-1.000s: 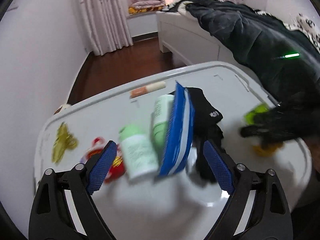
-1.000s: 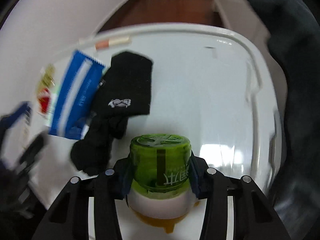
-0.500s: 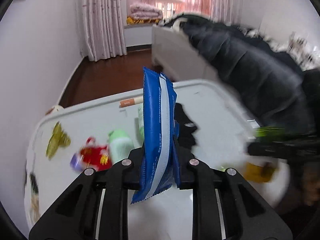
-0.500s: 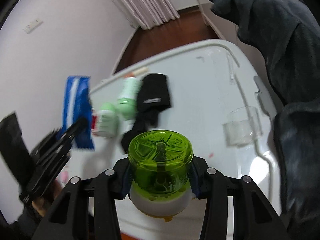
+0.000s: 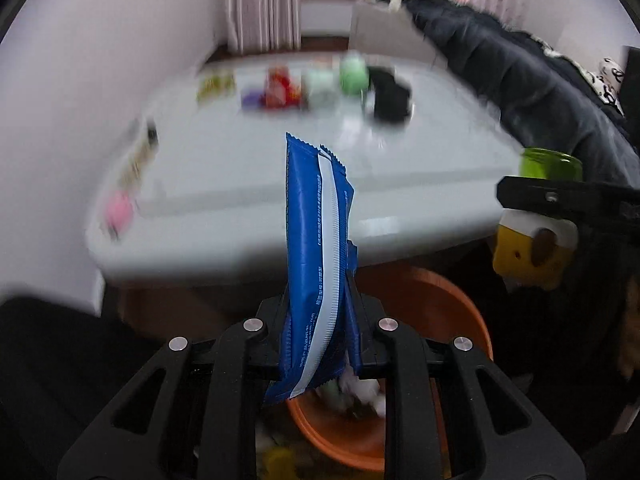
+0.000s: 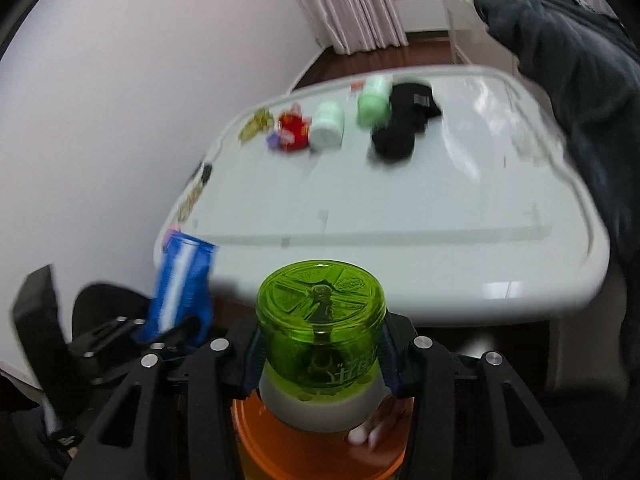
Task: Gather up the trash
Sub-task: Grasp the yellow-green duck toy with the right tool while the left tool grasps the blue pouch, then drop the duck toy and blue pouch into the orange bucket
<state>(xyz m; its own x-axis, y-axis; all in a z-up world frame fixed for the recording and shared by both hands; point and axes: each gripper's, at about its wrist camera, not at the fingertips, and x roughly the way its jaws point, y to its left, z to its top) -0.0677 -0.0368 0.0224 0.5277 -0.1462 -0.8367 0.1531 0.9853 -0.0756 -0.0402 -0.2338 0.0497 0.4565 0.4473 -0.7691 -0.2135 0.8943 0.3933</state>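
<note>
My left gripper [image 5: 318,344] clamps the blue wrapper [image 5: 316,256] and my right gripper [image 6: 320,360] clamps the green-lidded jar [image 6: 320,320], both over the orange bin [image 5: 460,320], neither dropped, roughly 8 blurred items left on the white table [image 6: 400,208].

A white table [image 6: 420,216] carries a black sock [image 6: 404,124], two pale green bottles [image 6: 372,100], a red packet [image 6: 294,130] and a yellowish wrapper [image 6: 256,124] along its far side.
</note>
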